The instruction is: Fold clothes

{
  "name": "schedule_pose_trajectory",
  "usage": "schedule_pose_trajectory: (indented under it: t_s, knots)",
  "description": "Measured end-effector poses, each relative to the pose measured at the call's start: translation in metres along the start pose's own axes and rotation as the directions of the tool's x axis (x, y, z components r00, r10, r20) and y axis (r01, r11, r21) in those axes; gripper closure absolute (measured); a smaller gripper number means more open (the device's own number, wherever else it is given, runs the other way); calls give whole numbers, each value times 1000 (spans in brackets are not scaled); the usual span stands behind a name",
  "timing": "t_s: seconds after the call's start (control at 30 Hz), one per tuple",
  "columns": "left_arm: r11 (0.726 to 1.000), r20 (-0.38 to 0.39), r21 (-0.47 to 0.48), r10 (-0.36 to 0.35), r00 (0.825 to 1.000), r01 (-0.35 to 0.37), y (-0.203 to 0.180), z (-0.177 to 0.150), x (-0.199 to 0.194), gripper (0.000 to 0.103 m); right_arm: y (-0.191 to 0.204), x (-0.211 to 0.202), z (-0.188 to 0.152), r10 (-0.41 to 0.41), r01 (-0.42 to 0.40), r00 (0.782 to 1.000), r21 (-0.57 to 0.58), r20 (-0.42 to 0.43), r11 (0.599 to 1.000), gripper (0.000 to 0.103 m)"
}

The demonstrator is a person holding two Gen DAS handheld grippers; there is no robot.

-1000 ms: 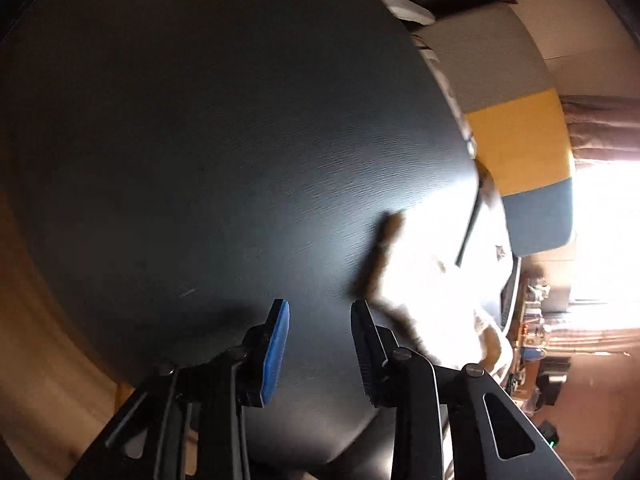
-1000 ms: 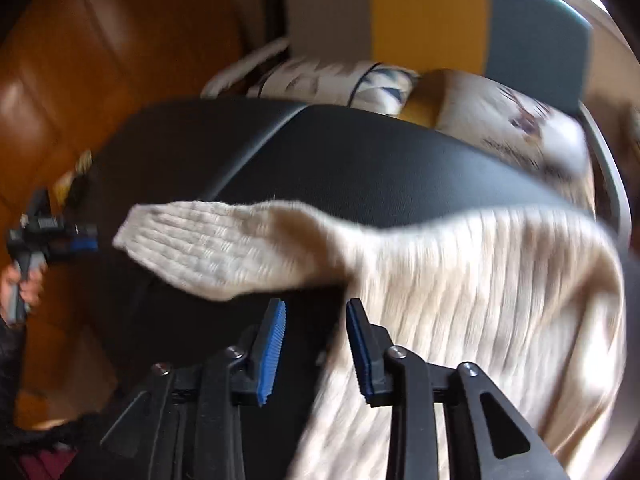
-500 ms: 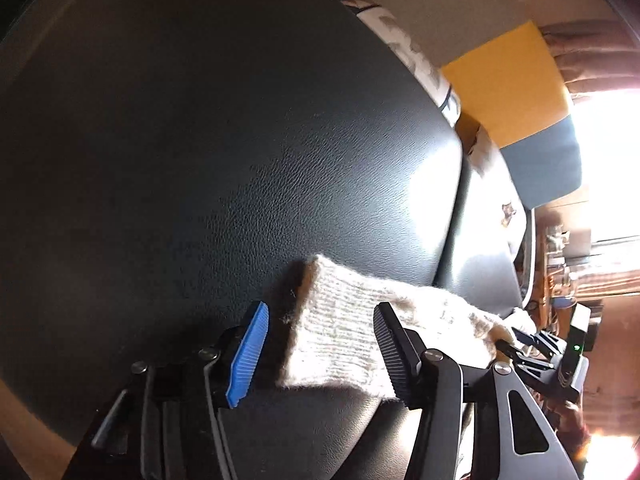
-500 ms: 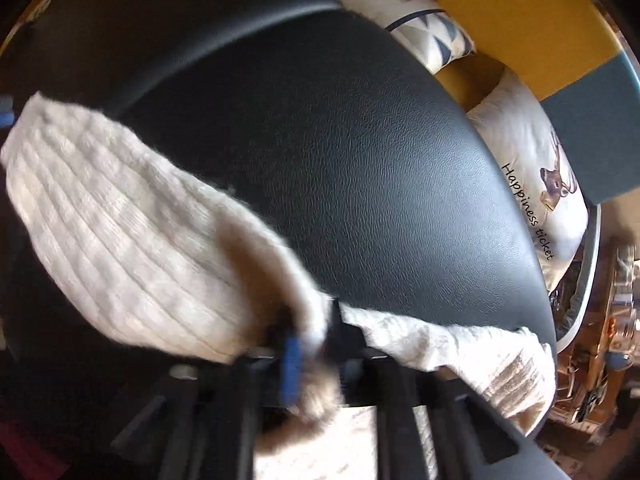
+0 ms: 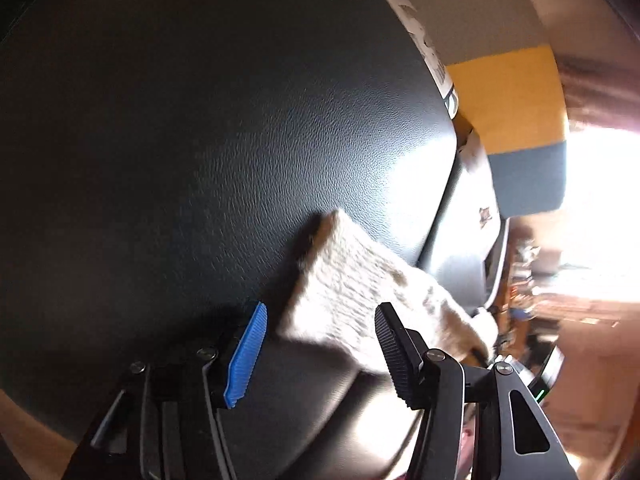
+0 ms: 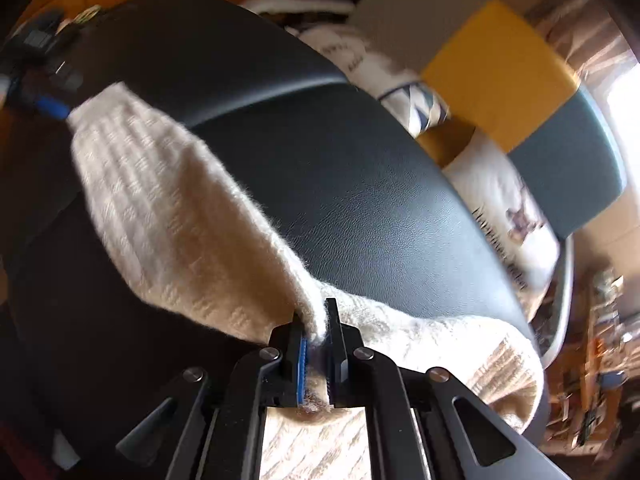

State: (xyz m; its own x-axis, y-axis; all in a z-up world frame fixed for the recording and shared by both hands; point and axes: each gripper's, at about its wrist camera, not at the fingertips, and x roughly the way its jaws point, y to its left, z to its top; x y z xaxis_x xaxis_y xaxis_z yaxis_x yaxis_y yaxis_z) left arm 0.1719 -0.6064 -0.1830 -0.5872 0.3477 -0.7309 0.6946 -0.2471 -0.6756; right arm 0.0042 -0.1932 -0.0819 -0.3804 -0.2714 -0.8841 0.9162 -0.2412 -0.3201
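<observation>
Now your right gripper (image 6: pixel 316 330) is clamped on the cream sweater (image 6: pixel 168 220); your left gripper (image 5: pixel 320 344) stands apart around its cuff (image 5: pixel 340 284). Pinch the cuff squarely and keep the sleeve flat.

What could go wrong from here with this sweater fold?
The right tongs pinch only a thin edge of the cream knit sweater, so it may slip out. The left tongs are open with the sleeve end between the fingers; closing askew could miss it. On the smooth black leather cushion the knit might slide.
</observation>
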Motion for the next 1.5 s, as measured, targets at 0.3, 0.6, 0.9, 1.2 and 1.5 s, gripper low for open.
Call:
schedule_pose_trajectory:
  t_s: [0.3,0.6,0.9,1.2,1.5]
  knots:
    - [998,41,-46,-38,998,40,-39,13,-7,45,26,1,-50,5,-9,998,70,60,998,97]
    - [972,-132,142,208,969,-189,-107,28,51,45,33,4,-85,19,-35,994,153,106,988,95]
    - [907,-322,200,418,849,-370,-125,35,108,44,26,15,-81,36,-52,990,117,134,992,93]
    - [825,-299,256,564,770,-504,-143,30,127,42,35,10,-88,11,-22,985,59,174,998,93]
    - [817,-103,259,553,826,-515,-161,15,111,89,38,2,-85,-1,-10,981,55,193,998,93]
